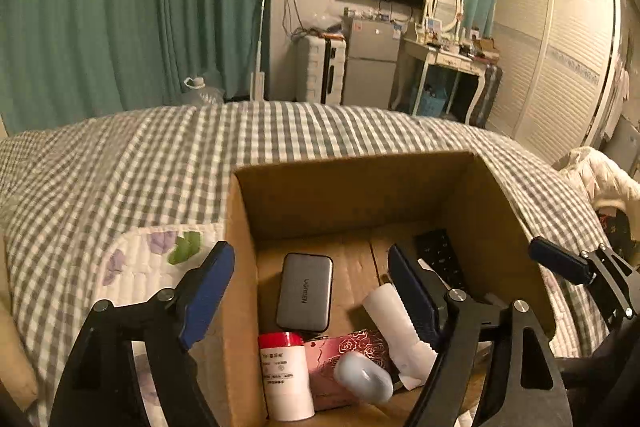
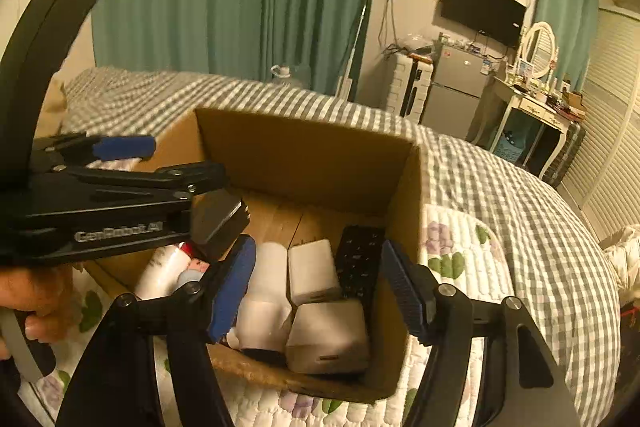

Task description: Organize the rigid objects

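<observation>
An open cardboard box (image 1: 240, 227) (image 2: 304, 147) sits on the bed. In the left wrist view it holds a grey UGREEN power bank (image 1: 305, 293), a white bottle with a red cap (image 1: 285, 375), a pink rose-print box (image 1: 352, 351), a pale oval object (image 1: 362, 377), a white cylinder (image 1: 394, 323) and a black remote (image 1: 440, 259). The right wrist view shows two white charger blocks (image 2: 314, 271) (image 2: 328, 337) and the remote (image 2: 358, 263). My left gripper (image 1: 310, 291) is open and empty, straddling the box's left wall. My right gripper (image 2: 318, 289) is open and empty over the box.
The box rests on a white floral quilted mat (image 1: 140, 267) (image 2: 460, 239) over a grey checked bedspread (image 1: 280, 131) (image 2: 520, 207). Behind stand green curtains (image 1: 120, 7), a fridge (image 1: 372, 63), a dressing table (image 1: 444, 63) and a wardrobe (image 1: 560, 59).
</observation>
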`<state>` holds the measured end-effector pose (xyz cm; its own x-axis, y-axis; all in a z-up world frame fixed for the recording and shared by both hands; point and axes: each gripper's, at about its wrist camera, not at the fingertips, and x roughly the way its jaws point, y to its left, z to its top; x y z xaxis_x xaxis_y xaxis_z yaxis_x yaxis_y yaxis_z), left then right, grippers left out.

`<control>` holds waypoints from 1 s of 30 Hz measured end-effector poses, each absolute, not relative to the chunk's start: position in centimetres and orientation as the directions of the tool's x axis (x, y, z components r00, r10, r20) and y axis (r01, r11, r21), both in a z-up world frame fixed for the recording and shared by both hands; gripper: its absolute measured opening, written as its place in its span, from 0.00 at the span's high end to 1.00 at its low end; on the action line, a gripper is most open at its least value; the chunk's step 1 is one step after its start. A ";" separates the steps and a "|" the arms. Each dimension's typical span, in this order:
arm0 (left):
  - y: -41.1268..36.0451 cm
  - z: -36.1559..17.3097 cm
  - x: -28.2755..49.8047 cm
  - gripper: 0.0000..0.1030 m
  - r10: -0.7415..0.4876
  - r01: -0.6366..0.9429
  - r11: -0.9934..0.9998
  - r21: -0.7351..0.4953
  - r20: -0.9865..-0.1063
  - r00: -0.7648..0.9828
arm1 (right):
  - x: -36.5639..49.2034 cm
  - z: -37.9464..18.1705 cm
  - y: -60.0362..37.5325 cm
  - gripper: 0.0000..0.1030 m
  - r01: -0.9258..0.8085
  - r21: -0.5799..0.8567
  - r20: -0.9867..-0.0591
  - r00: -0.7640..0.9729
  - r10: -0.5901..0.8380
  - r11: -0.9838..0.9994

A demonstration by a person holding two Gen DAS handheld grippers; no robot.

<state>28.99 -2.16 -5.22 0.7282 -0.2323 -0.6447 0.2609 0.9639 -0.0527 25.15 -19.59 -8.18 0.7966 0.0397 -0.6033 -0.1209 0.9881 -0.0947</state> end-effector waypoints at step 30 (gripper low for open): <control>0.7 6.2 14.5 0.00 -0.244 0.259 0.966 -0.011 -0.380 0.892 | 11.9 4.0 -21.0 0.00 0.012 0.001 -0.364 0.931 -0.011 1.000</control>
